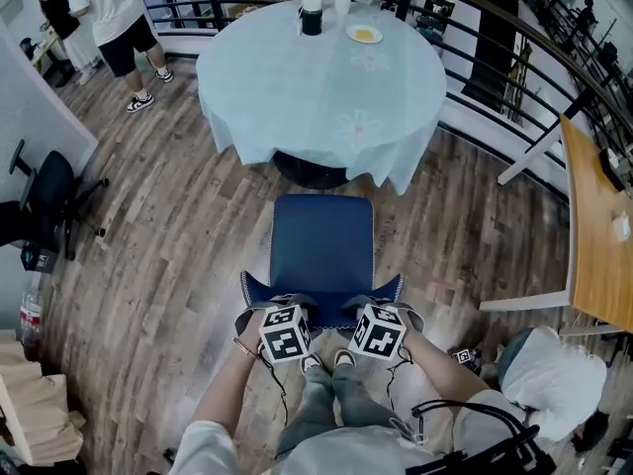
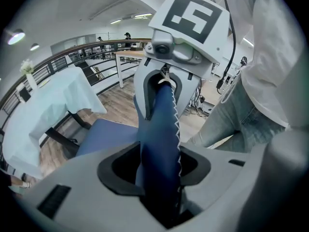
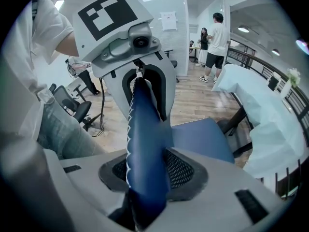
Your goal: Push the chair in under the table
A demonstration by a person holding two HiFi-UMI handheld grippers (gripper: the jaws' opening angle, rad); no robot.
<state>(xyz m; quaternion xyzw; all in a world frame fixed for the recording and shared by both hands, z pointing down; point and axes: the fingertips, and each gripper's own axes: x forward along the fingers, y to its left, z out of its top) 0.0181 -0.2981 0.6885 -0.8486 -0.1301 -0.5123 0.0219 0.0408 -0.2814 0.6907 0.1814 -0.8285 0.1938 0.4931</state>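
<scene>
Push in hand: chair back (image 1: pixel 323 298) clamped by L gripper (image 2: pixel 161 166) & R gripper (image 3: pixel 147 170); seat (image 1: pixel 322 236) short of table (image 1: pixel 297 102) edge; fwd shove needed.

Open-plan office, upper gallery level. Evidence: black balcony railing (image 2: pixel 58 62), wood-plank floor (image 1: pixel 168 245), black swivel office chair (image 1: pixel 49 196), wooden desk (image 1: pixel 598 236), glass partition (image 3: pixel 169 28), ceiling strip lights (image 2: pixel 128 18). One round table (image 1: pixel 297 97) under a pale tablecloth, laid dining-style.

Head cam looks steeply down from above over chair (image 1: pixel 323 245) and bench (image 1: pixel 321 77). Cams on the left tongs (image 2: pixel 161 170) and right tongs (image 3: pixel 145 178) sit right against the chair back, facing each other; all three catch chair and bench.
</scene>
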